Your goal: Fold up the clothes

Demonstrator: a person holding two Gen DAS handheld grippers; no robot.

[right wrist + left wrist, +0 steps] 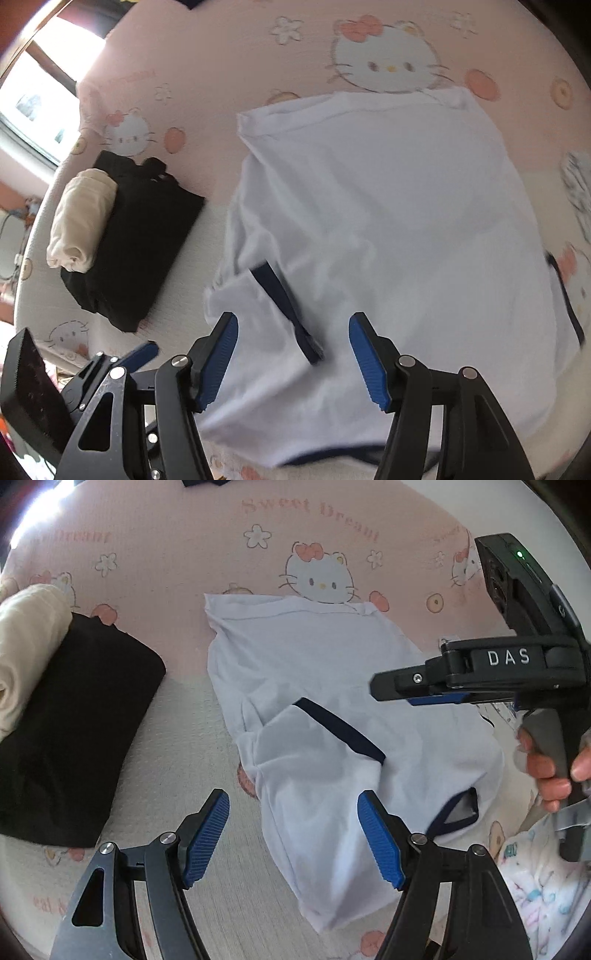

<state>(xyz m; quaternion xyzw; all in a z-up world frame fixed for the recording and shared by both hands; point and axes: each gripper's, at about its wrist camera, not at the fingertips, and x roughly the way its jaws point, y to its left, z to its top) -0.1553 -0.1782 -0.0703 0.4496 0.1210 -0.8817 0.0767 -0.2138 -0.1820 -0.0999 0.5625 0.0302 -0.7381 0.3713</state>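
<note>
**A:** Where does the white T-shirt (332, 672) sit, and why like that?

**B:** It lies flat on the bed sheet (166, 554), the pink one printed with cartoon cats, roughly mid-bed, its far hem reaching toward the big cat face. One sleeve with a navy cuff (338, 729) is laid inward over the body. I judge that as the first side fold: bringing the sleeve in narrows the shirt toward a rectangle.

**A:** And the grippers?

**B:** The left gripper (293, 840) hangs above the near part of the shirt, blue pads spread wide, only cloth far beneath them and nothing pinched. The right gripper (291, 360) is the same: pads apart over the folded sleeve, not touching it. In the left view it shows from the side, a hand (554, 768) around its handle at the shirt's right edge.

**A:** So nothing is held?

**B:** Nothing. Both stand clear of the fabric, which fits a fold laid down and let go.

**A:** What is the dark pile for?

**B:** Toward the left edge of the bed a folded black garment (140, 236) carries a rolled cream garment (83, 221). It looks like the finished stack, kept well apart so the working area stays free.

**A:** What remains?

**B:** Probably the other sleeve, whose navy trim (456, 810) shows by the near right side, then folding lengthwise.
</note>
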